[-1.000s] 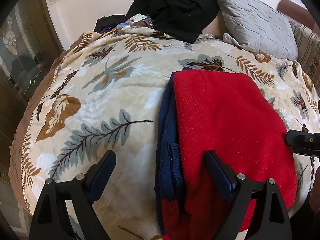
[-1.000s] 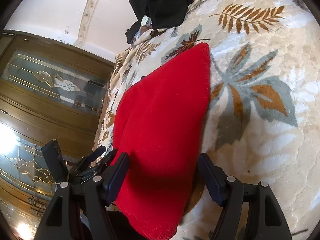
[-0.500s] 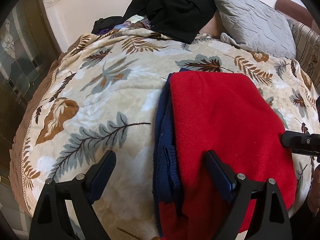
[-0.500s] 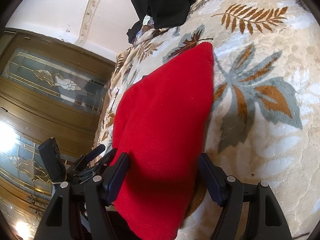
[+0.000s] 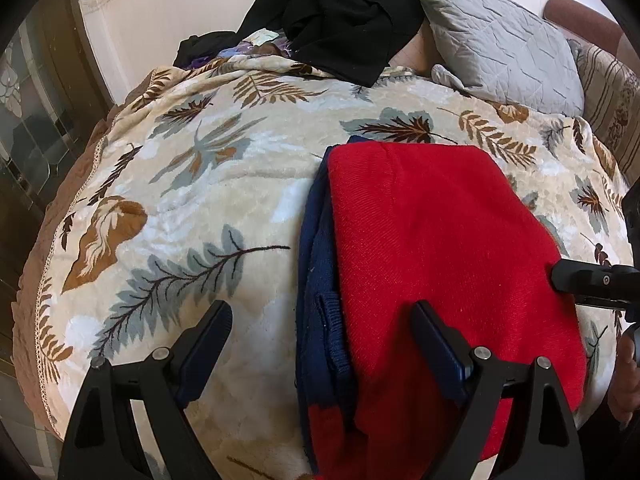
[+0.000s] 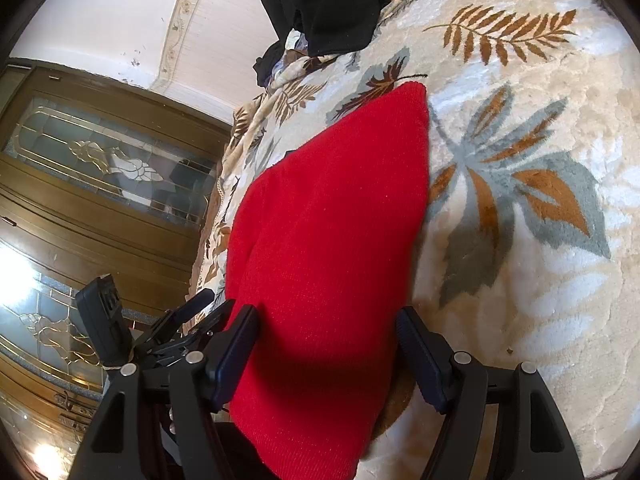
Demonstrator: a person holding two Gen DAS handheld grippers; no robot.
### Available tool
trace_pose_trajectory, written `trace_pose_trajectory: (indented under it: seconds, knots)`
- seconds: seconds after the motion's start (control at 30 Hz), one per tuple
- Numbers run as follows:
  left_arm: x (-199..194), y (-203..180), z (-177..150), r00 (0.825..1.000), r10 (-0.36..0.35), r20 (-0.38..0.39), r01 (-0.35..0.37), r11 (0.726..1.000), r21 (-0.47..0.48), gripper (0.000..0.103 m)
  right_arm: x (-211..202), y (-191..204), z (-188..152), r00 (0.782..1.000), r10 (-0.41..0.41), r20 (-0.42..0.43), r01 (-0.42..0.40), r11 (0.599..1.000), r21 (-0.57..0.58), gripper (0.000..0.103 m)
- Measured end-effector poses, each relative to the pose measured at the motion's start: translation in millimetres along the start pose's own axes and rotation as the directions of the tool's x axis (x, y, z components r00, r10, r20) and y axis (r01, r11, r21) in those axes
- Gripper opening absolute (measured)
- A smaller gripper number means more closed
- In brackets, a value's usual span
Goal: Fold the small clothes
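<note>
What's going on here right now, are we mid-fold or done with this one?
A person with a gripper in each hand is folding a red and navy sweater on a leaf-print blanket. The sweater lies folded into a flat rectangle, red on top, with navy showing along its left edge. The left gripper and right gripper are both open, over the near end of the sweater, gripping nothing. A pile of black clothes and a grey pillow lie farther back.

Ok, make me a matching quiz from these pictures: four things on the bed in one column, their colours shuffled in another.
Things:
1. folded sweater top layer
2. knit layer underneath
3. heap of clothes
4. quilted pillow

Colours:
A. grey
B. navy blue
C. red
D. black

Pairs: 1-C, 2-B, 3-D, 4-A
</note>
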State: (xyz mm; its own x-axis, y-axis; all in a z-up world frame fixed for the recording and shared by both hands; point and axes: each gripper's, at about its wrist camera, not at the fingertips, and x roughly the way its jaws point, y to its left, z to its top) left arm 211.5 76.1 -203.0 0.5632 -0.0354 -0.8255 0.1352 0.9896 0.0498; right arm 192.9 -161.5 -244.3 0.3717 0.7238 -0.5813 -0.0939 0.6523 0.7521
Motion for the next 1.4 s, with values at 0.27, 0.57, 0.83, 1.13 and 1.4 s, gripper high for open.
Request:
trace_pose_trajectory:
  seconds: [0.27,0.57,0.83,1.13,1.4]
  knots:
    - [2,-2,-2,1.000,0.010,0.002,-0.010,1.000,0.018,0.091,0,2,-1,1.000,-0.004,0.002,0.004,1.000,-0.002,0.075]
    - [6,-4,-6,1.000,-0.001,0.002,0.001,1.000,0.017,0.091,1,0,-3,1.000,-0.006,0.012,0.006,1.000,-0.001,0.075]
    - [12,-5,-11,1.000,0.016,0.015,-0.016,1.000,0.017,0.100,3,-1,-4,1.000,-0.011,0.022,0.011,1.000,-0.001,0.075]
    - [18,2,-18,1.000,-0.008,0.015,0.009,0.998,-0.066,0.103,5,-4,-5,1.000,-0.008,0.019,0.007,1.000,0.012,0.075]
    - [14,-3,-20,0.998,0.024,0.050,-0.022,0.999,-0.028,0.103,7,-6,-6,1.000,-0.003,0.019,0.003,1.000,0.020,0.075]
